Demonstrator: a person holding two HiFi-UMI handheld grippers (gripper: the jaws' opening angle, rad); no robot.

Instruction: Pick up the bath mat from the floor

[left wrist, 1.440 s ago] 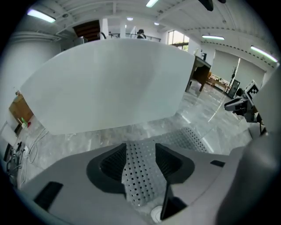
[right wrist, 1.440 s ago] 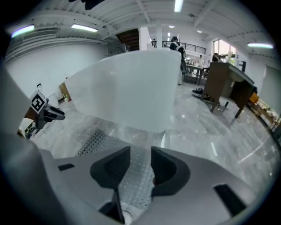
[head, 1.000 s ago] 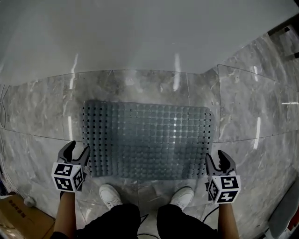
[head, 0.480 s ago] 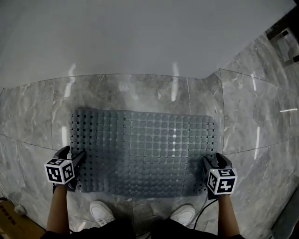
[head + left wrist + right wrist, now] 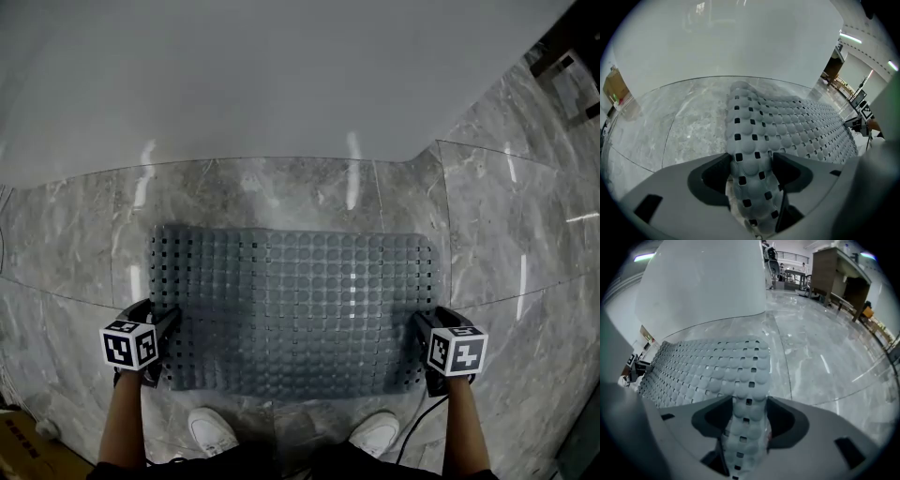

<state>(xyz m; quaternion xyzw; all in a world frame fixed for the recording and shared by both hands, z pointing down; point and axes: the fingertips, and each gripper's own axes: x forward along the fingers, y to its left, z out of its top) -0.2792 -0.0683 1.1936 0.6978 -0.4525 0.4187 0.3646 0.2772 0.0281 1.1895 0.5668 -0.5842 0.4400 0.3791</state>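
Note:
The grey bath mat (image 5: 291,300), studded with bumps and square holes, lies on the marble floor below a white wall. My left gripper (image 5: 159,323) is at its near left corner and my right gripper (image 5: 427,323) at its near right corner. In the left gripper view a raised strip of mat (image 5: 787,126) runs between the wide jaws of the left gripper (image 5: 751,164), which are closing. In the right gripper view the mat's edge (image 5: 708,366) likewise runs through the right gripper (image 5: 747,411), whose jaws are opening. I see no clear squeeze on either side.
The person's white shoes (image 5: 211,431) (image 5: 375,431) stand just behind the mat's near edge. A white wall (image 5: 281,75) rises beyond the mat. A cardboard box (image 5: 614,86) sits off to the left. Grey marble floor (image 5: 506,244) surrounds the mat.
Both grippers have dropped from above the floor to the mat's near corners. Their jaws have widened, and the mat's edge now sits between them.

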